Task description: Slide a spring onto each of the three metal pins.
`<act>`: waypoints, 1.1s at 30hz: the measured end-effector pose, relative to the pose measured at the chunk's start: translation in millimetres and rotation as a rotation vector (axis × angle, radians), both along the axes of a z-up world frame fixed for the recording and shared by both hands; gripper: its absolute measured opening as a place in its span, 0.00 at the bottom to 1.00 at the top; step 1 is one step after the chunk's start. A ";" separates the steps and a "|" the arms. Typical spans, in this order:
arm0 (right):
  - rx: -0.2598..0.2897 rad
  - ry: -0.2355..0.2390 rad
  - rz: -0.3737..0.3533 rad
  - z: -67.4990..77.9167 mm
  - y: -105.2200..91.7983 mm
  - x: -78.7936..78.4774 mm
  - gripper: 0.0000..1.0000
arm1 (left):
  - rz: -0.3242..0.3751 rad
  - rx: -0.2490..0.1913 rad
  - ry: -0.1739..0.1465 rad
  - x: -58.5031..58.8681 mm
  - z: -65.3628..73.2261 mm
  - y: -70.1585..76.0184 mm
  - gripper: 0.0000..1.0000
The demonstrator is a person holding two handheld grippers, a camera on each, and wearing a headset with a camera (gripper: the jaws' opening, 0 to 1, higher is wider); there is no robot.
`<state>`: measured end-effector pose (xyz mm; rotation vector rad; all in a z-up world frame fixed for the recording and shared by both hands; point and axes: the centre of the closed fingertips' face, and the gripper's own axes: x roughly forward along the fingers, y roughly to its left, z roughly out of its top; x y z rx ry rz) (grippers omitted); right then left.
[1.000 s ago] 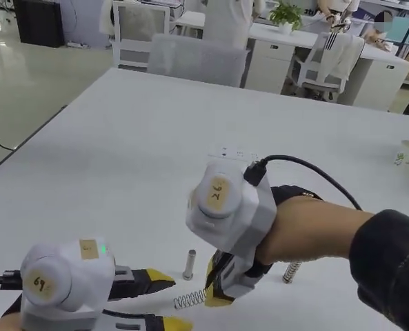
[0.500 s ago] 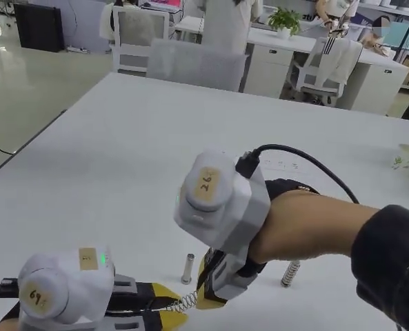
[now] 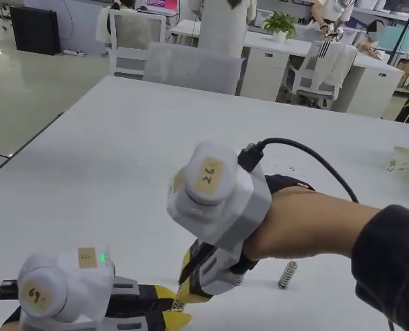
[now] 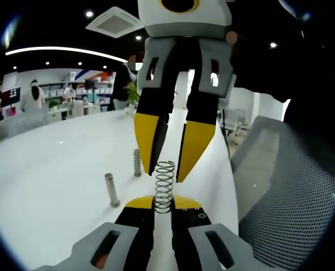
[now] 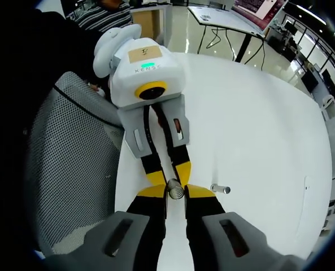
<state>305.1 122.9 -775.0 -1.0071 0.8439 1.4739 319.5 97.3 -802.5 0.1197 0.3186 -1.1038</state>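
Jaws of the right gripper have fed the spring into the left gripper's; both pinch it, bare pin waiting beside them.

A white worktop stands on a glossy pale floor. A grey mesh chair sits at its far edge; white desks and a potted plant beyond.
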 end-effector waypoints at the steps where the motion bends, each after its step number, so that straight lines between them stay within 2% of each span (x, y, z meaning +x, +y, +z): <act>1: -0.002 0.004 -0.001 -0.7 0.2 -0.8 0.13 | 0.001 -0.001 0.001 -0.1 0.2 -0.2 0.02; 10: -0.032 0.009 0.006 -11.1 -4.0 0.8 0.11 | -0.005 -0.024 -0.005 -0.1 6.1 -2.6 0.02; 19: -0.038 0.017 0.004 -13.6 -6.3 1.3 0.09 | -0.008 -0.032 -0.007 0.2 7.4 -4.1 0.03; 24: -0.040 0.010 0.000 -13.3 -5.6 4.5 0.08 | 0.011 -0.036 -0.009 4.2 7.1 -1.8 0.04; 28: -0.042 -0.002 -0.014 -10.9 -7.4 10.9 0.08 | 0.027 -0.020 0.006 5.5 2.6 2.8 0.15; 33: -0.038 -0.012 -0.036 -4.6 -11.7 19.4 0.08 | 0.045 -0.014 0.019 6.3 -3.2 10.0 0.22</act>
